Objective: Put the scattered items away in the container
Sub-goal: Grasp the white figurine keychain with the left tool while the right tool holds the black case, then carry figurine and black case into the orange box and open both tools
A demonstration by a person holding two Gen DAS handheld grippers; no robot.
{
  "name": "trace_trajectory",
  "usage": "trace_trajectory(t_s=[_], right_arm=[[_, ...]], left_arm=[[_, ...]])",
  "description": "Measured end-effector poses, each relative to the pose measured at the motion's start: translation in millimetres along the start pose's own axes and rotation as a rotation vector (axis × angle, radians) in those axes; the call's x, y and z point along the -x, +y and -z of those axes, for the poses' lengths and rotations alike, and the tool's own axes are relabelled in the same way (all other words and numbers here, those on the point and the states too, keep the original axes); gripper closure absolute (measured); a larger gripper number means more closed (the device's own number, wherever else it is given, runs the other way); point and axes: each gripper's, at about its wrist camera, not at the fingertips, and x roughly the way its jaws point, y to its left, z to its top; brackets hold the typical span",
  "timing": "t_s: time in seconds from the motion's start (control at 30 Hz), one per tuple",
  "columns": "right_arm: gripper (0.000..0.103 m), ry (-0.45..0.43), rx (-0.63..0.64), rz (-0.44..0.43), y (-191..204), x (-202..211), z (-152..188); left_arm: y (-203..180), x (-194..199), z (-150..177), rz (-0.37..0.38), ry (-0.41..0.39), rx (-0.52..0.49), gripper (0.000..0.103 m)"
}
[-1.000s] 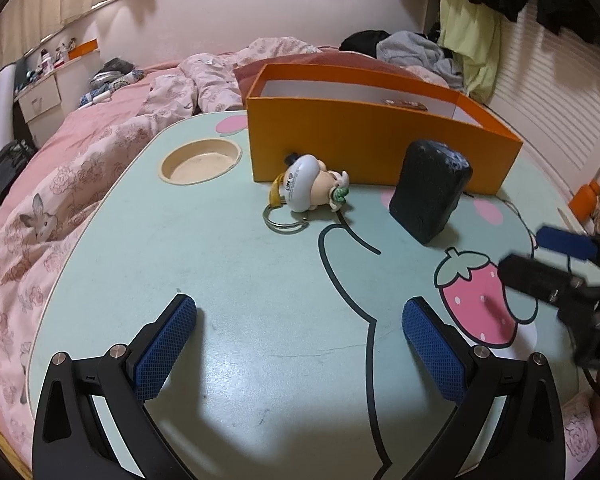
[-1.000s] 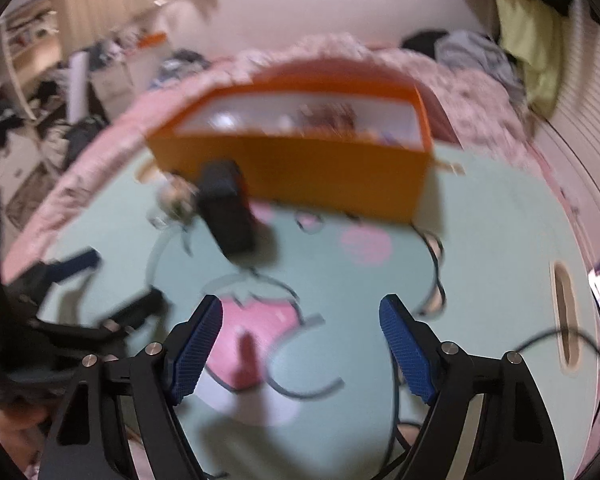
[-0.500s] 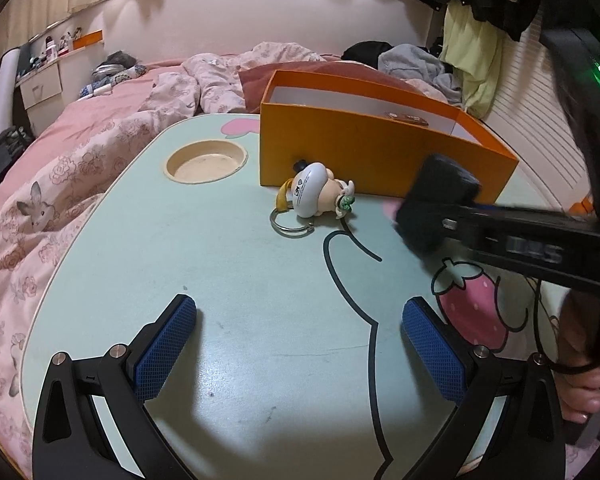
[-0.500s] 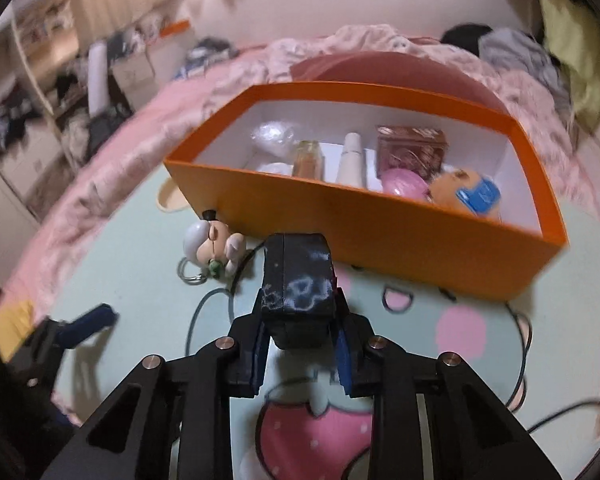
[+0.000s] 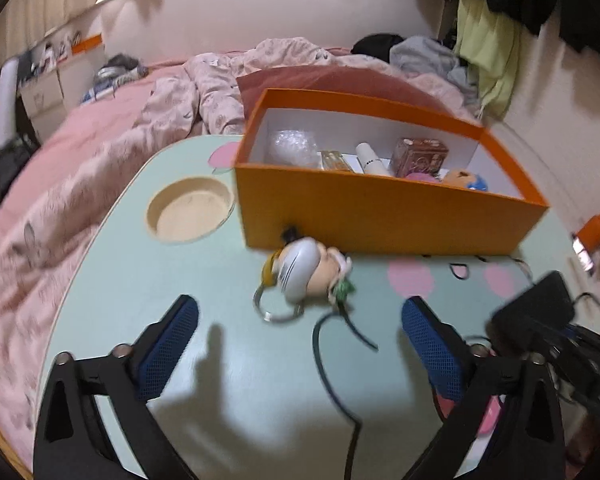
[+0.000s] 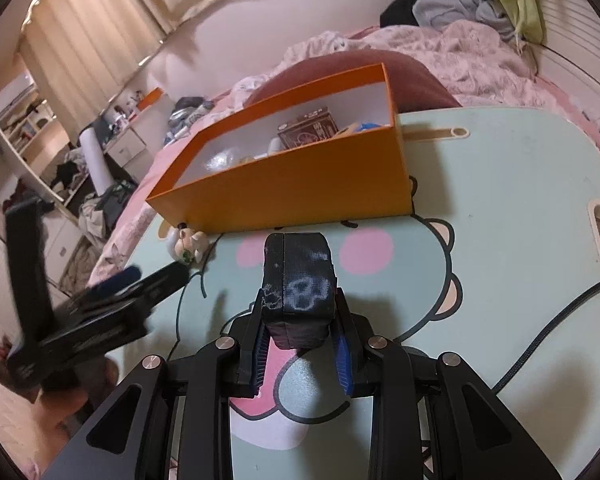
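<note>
Right tool (image 6: 300, 344): now clamped on the black pouch (image 6: 298, 280) (it stood free on the surface (image 6: 500, 240) a second ago).
Left tool (image 5: 300, 344): jaws wide, narrowing slightly, nothing between; keychain doll (image 5: 308, 268) ahead.
Meaning: pouch ready for the orange box (image 6: 300, 184).

**Mint-green bench on a pink bed**

The bench (image 5: 148, 280) is a pale green lap table with a cartoon animal print, pink cheek spots and a strawberry. It stands on a bed (image 5: 60, 184) covered in a pink floral quilt. A round beige cup recess (image 5: 190, 210) is sunk into the bench near one corner. An orange box (image 5: 380, 216) sits on the bench toward its far side. A small figurine keychain (image 5: 308, 274) lies on the surface just in front of the box's front wall, its metal ring flat on the bench.
</note>
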Motion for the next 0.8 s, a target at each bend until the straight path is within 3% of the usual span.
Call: trace_trajectory(t_s=[0.13, 0.2, 0.27, 0.37, 0.63, 0.8], right_arm=[[0.076, -0.002, -0.001, -0.003, 0.2, 0.0, 0.8], [0.076, 0.004, -0.004, -0.004, 0.4, -1.0, 1.8], [0.076, 0.004, -0.004, -0.005, 1.4, -1.1, 2.8], [0.076, 0.004, -0.006, -0.007, 1.5, -1.2, 3.4], [0.076, -0.003, -0.006, 0.003, 2.9, -1.0, 4.1], [0.076, -0.01, -0.005, 0.008, 3.0, -0.4, 3.5]], left_arm=[[-3.9, -16.0, -5.5, -0.06, 0.024, -0.01, 0.029], [2.3, -18.4, -6.7, -0.037, 0.024, 0.017, 0.042], [7.7, -16.9, -7.2, -0.017, 0.01, 0.033, 0.061], [17.0, -13.6, -4.4, 0.025, -0.001, 0.044, 0.063], [26.5, 40.0, 2.5, 0.137, -0.156, 0.076, 0.064], [15.0, 66.3, -6.3, 0.127, -0.244, 0.028, 0.064]])
